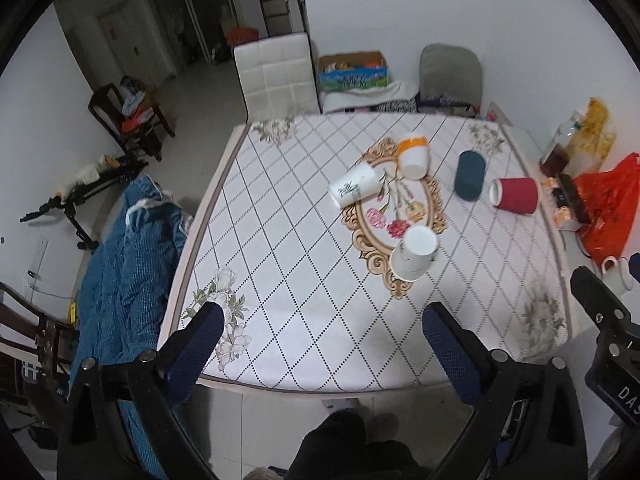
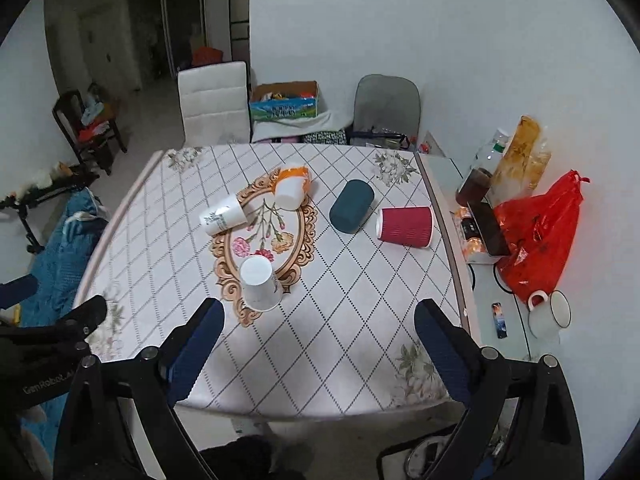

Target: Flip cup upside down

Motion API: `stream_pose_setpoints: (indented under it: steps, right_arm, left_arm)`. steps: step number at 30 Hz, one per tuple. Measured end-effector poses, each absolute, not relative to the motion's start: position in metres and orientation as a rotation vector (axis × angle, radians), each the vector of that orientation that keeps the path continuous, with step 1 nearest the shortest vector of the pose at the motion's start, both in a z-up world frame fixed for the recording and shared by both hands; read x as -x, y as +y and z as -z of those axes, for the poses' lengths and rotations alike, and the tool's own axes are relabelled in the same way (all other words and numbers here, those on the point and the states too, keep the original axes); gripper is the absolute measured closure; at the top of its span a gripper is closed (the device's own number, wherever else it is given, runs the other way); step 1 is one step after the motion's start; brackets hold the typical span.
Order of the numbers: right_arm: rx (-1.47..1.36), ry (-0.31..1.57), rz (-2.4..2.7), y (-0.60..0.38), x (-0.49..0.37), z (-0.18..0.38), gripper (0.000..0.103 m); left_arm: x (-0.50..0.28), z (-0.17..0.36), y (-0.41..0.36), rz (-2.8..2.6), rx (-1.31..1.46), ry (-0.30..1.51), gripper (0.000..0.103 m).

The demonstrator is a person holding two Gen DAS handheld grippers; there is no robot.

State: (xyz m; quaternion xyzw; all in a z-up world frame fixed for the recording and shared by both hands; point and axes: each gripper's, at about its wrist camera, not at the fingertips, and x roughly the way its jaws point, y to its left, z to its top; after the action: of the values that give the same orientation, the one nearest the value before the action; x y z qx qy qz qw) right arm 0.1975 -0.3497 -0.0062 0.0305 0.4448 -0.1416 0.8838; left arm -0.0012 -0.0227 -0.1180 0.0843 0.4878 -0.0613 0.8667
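Several paper cups are on the table (image 1: 304, 280). A white cup (image 1: 414, 254) (image 2: 260, 283) stands upside down near the front. A white printed cup (image 1: 354, 189) (image 2: 222, 214), an orange-and-white cup (image 1: 414, 156) (image 2: 291, 187), a teal cup (image 1: 470, 175) (image 2: 352, 206) and a red ribbed cup (image 1: 515, 195) (image 2: 406, 227) lie on their sides. My left gripper (image 1: 322, 344) is open and empty above the table's front edge. My right gripper (image 2: 320, 344) is open and empty, also over the front edge, beside the left one.
A side surface at the right holds a red plastic bag (image 2: 538, 236), a bottle (image 2: 478, 178), a white mug (image 2: 550, 314) and small boxes. A white chair (image 2: 214, 102) and a grey chair (image 2: 386, 108) stand behind the table. A blue cloth (image 1: 128, 260) lies to the left.
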Motion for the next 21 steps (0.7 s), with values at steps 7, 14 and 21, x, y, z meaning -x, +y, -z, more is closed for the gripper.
stream_pose_setpoints:
  steps: [7,14,21]
  right_arm:
    - [-0.051,0.856,0.279,-0.346,-0.140,-0.041,0.005]
    - [-0.048,0.815,0.259,-0.340,-0.093,-0.074,0.005]
    - [-0.054,0.818,0.234,-0.336,-0.068,-0.088,0.005]
  left_arm:
    - [0.045,0.079,-0.013,0.120,-0.132,0.953,0.001]
    - [0.080,0.057,0.000,0.118,-0.086,0.927,0.001]
    - [0.106,0.048,0.004,0.125,-0.074,0.920,0.001]
